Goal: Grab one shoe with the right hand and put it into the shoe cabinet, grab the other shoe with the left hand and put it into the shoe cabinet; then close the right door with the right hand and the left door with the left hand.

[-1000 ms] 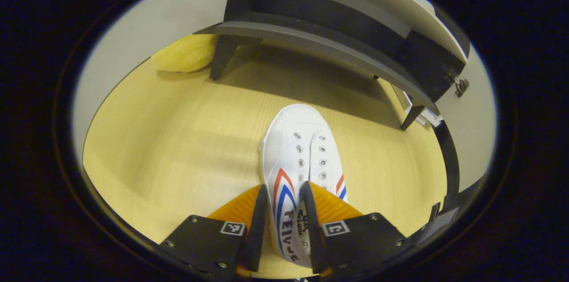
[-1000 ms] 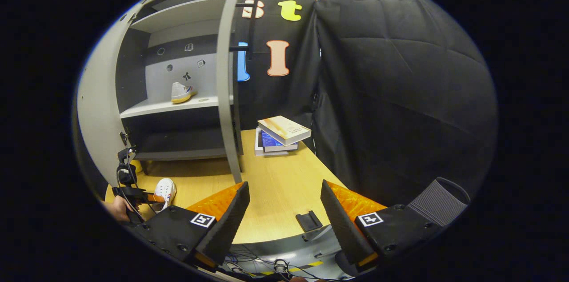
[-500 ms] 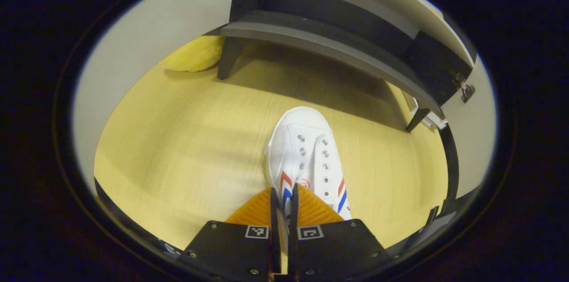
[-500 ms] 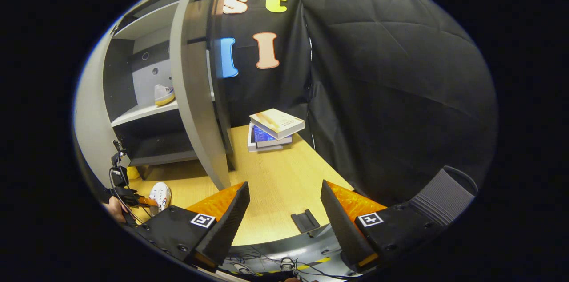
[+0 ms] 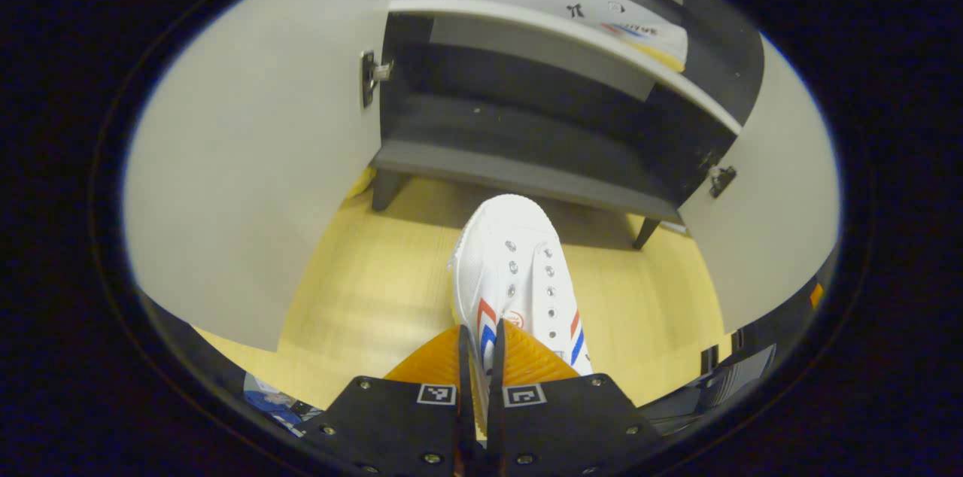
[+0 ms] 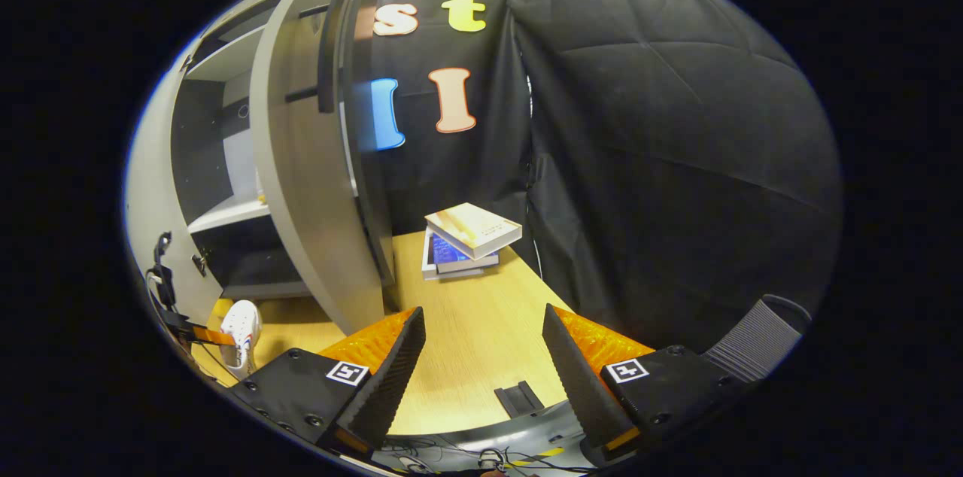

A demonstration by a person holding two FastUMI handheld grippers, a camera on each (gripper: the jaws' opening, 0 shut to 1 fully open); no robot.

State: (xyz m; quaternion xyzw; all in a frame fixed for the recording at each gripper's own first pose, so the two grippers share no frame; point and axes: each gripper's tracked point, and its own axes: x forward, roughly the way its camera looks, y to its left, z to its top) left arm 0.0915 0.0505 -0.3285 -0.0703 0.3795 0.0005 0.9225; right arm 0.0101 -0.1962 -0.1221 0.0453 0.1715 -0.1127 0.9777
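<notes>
Left gripper view, as I watch from my station: my left gripper (image 5: 481, 356) sits at 6 o'clock with its 2 fingers drawn narrow, pinching the heel collar of the white shoe (image 5: 515, 270), whose toe points toward 12 o'clock. I cannot tell whether its sole touches the wooden tabletop (image 5: 376, 289). Beyond the toe stands the shoe cabinet (image 5: 527, 123), both doors swung open: the left door (image 5: 248, 161) spreads toward 9 o'clock and the right door (image 5: 767, 214) toward 3 o'clock. On the upper shelf (image 5: 557, 29), at about 1 o'clock, I see part of a second shoe (image 5: 647, 37) lying inside the cabinet.

Right gripper view: my right gripper (image 6: 481, 364) holds its fingers wide apart with nothing between them, above the table edge. At 10 o'clock I see the cabinet's right door (image 6: 308, 183) edge-on, with a dark bar handle. A stack of books (image 6: 466, 240) lies on the table near the centre, against the black cloth wall. At 8 o'clock the white shoe (image 6: 239, 326) shows small, gripped at its heel by the left gripper (image 6: 197, 332).
</notes>
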